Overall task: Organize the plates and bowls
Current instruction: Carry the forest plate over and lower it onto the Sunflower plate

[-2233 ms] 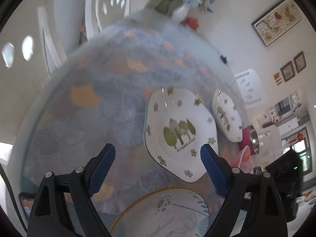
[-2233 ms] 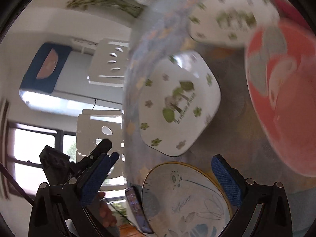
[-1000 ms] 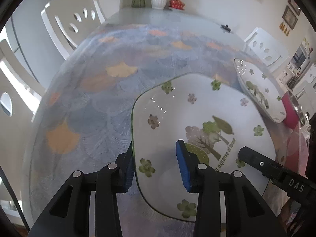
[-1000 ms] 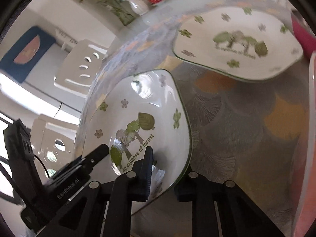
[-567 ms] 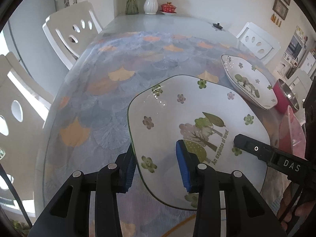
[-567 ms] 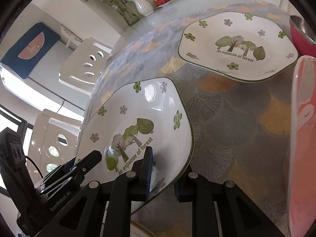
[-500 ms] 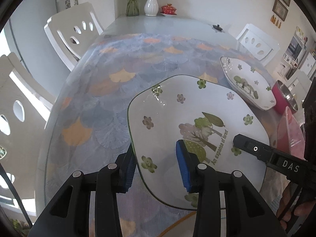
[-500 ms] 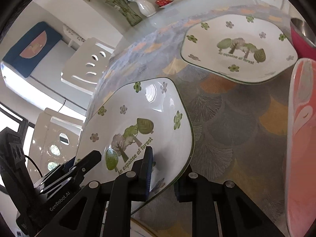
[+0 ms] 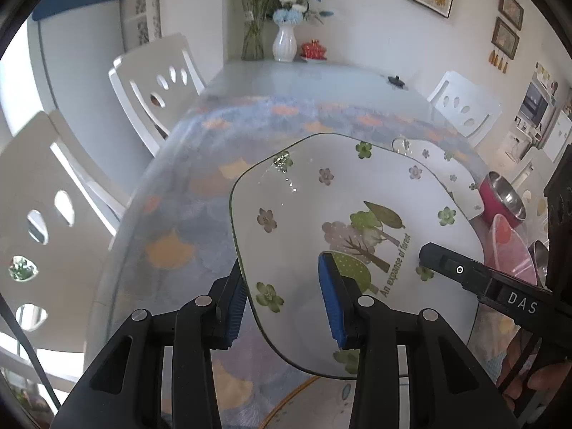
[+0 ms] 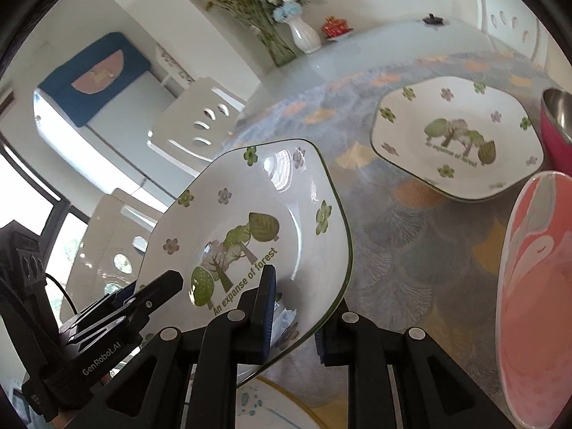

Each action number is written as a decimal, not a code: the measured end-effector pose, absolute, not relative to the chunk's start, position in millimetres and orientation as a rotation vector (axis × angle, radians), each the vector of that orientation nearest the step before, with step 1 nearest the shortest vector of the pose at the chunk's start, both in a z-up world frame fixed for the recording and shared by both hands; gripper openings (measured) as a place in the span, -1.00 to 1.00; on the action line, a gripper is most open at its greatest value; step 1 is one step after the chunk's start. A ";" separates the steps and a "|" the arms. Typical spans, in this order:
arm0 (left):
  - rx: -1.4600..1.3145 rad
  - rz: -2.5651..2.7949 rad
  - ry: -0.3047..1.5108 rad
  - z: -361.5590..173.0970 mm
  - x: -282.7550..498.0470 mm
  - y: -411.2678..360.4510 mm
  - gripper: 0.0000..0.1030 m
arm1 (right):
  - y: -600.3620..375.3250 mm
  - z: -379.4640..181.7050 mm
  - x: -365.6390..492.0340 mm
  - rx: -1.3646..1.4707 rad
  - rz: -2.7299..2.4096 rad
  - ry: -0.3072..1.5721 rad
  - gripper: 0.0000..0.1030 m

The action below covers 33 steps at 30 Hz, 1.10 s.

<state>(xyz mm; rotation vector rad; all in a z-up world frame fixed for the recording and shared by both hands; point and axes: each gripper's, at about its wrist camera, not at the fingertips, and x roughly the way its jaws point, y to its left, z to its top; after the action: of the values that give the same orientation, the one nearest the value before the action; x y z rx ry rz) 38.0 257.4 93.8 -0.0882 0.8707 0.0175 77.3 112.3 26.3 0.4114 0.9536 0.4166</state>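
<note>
A white hexagonal plate with a tree print [image 9: 321, 214] [image 10: 250, 214] is held up above the table by both grippers. My left gripper [image 9: 282, 304] is shut on its left rim. My right gripper [image 10: 296, 311] is shut on its near right rim, and it also shows in the left wrist view [image 9: 464, 275]. A second, matching tree plate [image 10: 457, 136] [image 9: 447, 175] lies flat on the table farther back. A pink plate [image 10: 536, 268] lies at the right. A round plate with a gold rim [image 10: 271, 404] lies below the lifted plate.
A red bowl with a steel inside [image 9: 504, 200] stands at the right behind the pink plate. The table [image 9: 214, 178] has a blue patterned cloth. White chairs [image 9: 157, 82] stand on the left. A vase of flowers [image 9: 284, 43] stands at the far end.
Both grippers closed on the tree plate and lifted it off the table. It now sits higher and tilted, closer to the matching plate at the back.
</note>
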 end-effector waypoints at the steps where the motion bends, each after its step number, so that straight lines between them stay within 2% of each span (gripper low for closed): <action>1: -0.090 0.019 0.861 97.8 34.8 257.4 -0.31 | 112.8 28.7 75.7 0.414 0.423 0.950 -0.66; 14: -0.110 0.074 0.814 122.9 -13.6 251.9 -0.31 | 117.2 62.8 36.5 0.362 0.475 0.883 -0.66; 33: -0.142 0.131 0.820 125.9 -80.6 219.2 -0.31 | 93.4 66.4 -17.1 0.318 0.538 0.906 -0.66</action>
<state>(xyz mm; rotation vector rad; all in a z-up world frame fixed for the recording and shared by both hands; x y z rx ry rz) -80.6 219.2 125.9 -0.1419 0.8198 0.1307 -17.1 93.4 66.4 0.3176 0.9055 0.5384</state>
